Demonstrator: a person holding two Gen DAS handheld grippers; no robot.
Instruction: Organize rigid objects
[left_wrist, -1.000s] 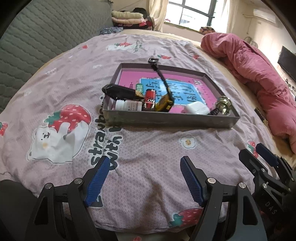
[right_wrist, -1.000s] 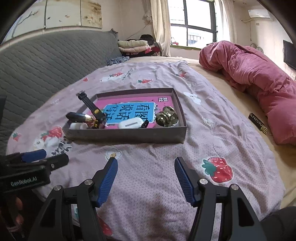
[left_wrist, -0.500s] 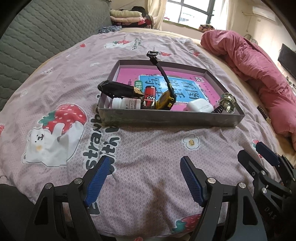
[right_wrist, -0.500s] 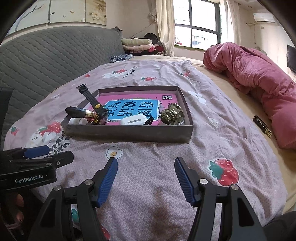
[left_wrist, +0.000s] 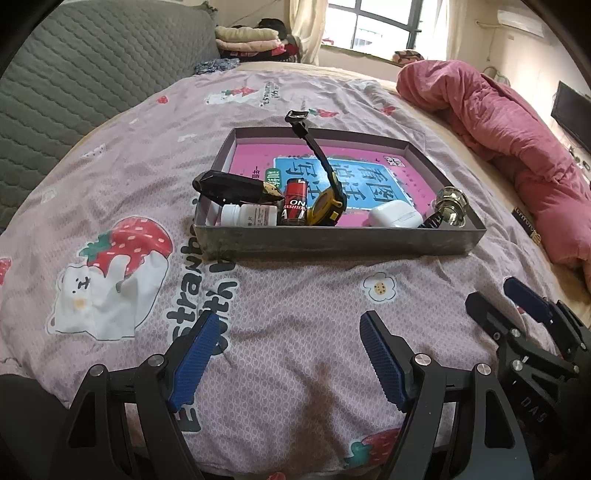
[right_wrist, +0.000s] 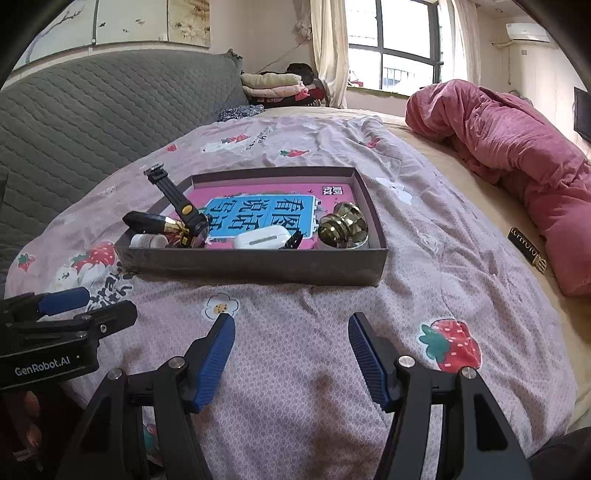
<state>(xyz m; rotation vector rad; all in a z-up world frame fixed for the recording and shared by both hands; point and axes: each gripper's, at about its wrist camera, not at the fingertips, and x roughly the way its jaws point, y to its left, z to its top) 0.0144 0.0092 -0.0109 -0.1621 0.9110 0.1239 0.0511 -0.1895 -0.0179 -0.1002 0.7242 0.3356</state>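
A shallow grey box with a pink and blue book on its floor sits on the bed. Along its near side lie a black case, a white pill bottle, a red can, a yellow and black watch with its strap standing up, a white earbud case and a brass door knob. My left gripper is open and empty, well short of the box. My right gripper is open and empty too, short of the box.
The strawberry-print quilt covers the bed. A bunched pink duvet lies at the right. A small black label strip lies on the bed beside the duvet. A grey quilted headboard stands at the left.
Both grippers have moved closer to the box and tilted up slightly; the box now looks larger. Both jaws stay open and empty.
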